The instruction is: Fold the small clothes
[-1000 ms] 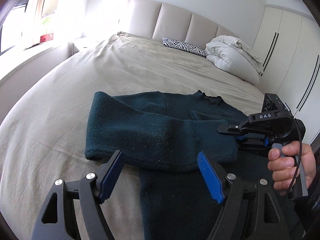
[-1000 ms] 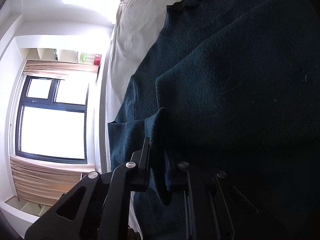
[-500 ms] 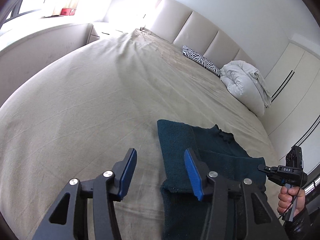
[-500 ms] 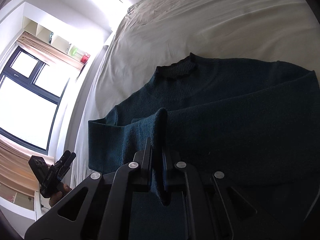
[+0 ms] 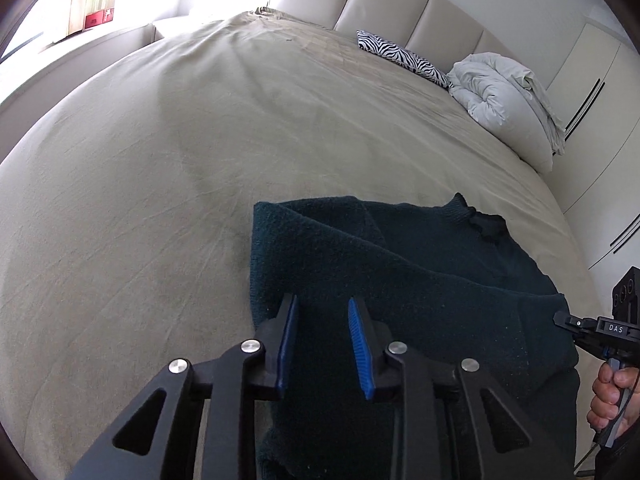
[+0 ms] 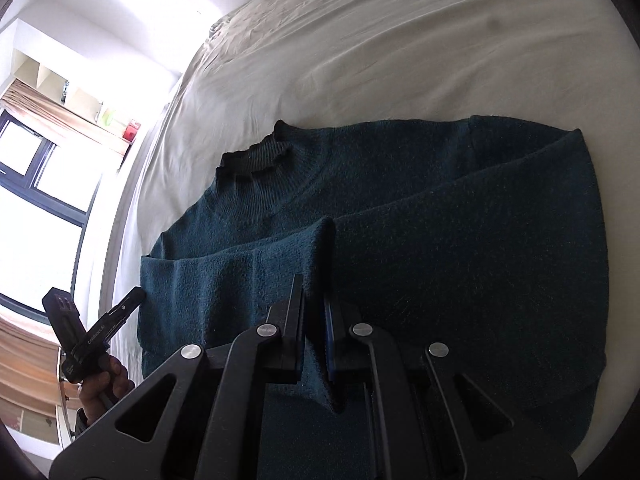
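Note:
A dark teal knitted sweater lies on the beige bed, sleeves folded across its body, collar toward the headboard. My left gripper is partly open and empty, hovering over the sweater's left folded edge. My right gripper is shut on the cuff of a sleeve, holding it over the sweater's body. The right gripper also shows at the right edge of the left wrist view. The left gripper also shows at the lower left of the right wrist view.
The bed sheet spreads wide to the left and beyond the sweater. A zebra pillow and a bundled white duvet lie by the headboard. White wardrobes stand on the right. A window is to the left.
My left gripper has narrowed and moved right over the sweater's left edge. My right gripper, still gripping the sleeve cuff, has pulled back and up, so more of the sweater shows.

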Action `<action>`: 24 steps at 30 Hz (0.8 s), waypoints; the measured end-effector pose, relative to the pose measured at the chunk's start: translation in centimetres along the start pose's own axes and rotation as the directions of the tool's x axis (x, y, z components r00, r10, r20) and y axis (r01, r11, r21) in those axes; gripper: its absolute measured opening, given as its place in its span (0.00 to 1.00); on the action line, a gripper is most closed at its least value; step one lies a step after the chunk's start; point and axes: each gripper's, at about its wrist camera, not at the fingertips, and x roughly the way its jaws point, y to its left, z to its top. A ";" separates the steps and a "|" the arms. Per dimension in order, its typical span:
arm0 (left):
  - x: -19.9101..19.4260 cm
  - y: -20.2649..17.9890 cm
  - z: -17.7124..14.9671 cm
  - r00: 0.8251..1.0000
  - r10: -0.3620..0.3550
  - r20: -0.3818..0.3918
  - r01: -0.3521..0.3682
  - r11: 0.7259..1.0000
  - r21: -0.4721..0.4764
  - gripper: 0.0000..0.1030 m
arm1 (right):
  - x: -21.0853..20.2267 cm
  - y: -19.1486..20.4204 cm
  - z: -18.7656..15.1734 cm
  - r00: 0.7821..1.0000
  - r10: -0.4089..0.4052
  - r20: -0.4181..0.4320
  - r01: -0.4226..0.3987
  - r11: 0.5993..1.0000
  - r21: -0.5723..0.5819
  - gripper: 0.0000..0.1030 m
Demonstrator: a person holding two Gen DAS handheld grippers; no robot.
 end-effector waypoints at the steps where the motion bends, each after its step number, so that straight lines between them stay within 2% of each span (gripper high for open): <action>1: 0.3 0.2 -0.2 1.000 0.009 0.005 -0.009 1.000 0.002 0.20 | 0.0 -0.3 0.1 1.000 0.005 0.002 -0.005 1.000 0.007 0.07; 4: 0.4 0.7 -0.9 1.000 0.007 0.025 -0.007 1.000 0.006 0.18 | 1.2 -0.8 0.6 1.000 0.002 0.010 -0.003 1.000 0.026 0.07; 8: 0.1 0.7 -2.0 0.998 0.029 0.063 -0.032 0.998 0.048 0.17 | 3.9 -0.9 1.0 0.999 -0.044 0.001 0.044 0.999 0.021 0.07; 11: 0.1 0.8 -1.9 0.998 0.031 0.059 -0.034 0.998 0.050 0.17 | 4.6 -2.0 0.7 1.000 -0.002 0.027 0.001 0.998 0.057 0.06; 13: -0.1 0.7 -1.9 0.998 0.029 0.060 -0.032 0.998 0.047 0.17 | 4.4 -2.3 0.7 0.999 0.011 0.041 -0.014 0.997 0.073 0.06; 17: -2.1 1.5 -0.9 0.998 0.000 0.067 0.002 0.999 -0.041 0.18 | 3.6 -1.4 0.6 0.997 -0.039 0.062 0.035 0.998 0.058 0.10; 19: -3.4 0.6 0.1 0.993 -0.003 0.117 0.005 1.000 -0.022 0.22 | 2.6 -0.9 0.1 0.997 -0.058 0.053 0.055 0.997 0.058 0.11; 21: -3.5 -0.8 1.3 0.990 0.007 0.138 -0.013 0.999 0.039 0.23 | 1.6 -0.4 -0.7 0.996 -0.068 0.066 0.065 0.996 0.054 0.16; 24: -0.9 -1.0 2.6 0.996 0.024 0.085 -0.028 0.999 0.042 0.23 | 0.4 0.4 -1.9 0.989 -0.116 0.092 0.114 0.993 0.021 0.16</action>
